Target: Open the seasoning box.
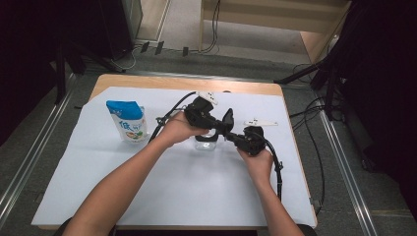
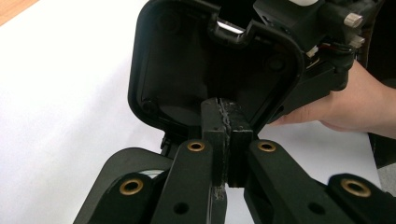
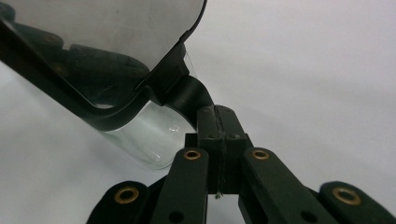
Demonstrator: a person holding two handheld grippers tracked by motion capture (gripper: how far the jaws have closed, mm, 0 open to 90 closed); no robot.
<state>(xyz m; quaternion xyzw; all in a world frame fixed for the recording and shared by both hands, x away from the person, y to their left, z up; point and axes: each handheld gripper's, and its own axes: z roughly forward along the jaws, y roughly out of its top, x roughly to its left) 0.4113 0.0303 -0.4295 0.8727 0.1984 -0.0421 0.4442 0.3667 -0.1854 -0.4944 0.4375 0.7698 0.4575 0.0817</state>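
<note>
A clear plastic box (image 1: 205, 142) with a black hinged lid (image 1: 227, 121) sits at the centre of the high view on a smooth white sheet (image 1: 147, 196); I cannot tell what is inside. The left gripper (image 2: 227, 122) has its jaws pressed together in front of the lid's matte, rounded inner face. The right gripper (image 3: 218, 122), jaws together, touches the lid's tab. A glossy blue-and-white pouch (image 1: 127, 121) stands upright at left.
</note>
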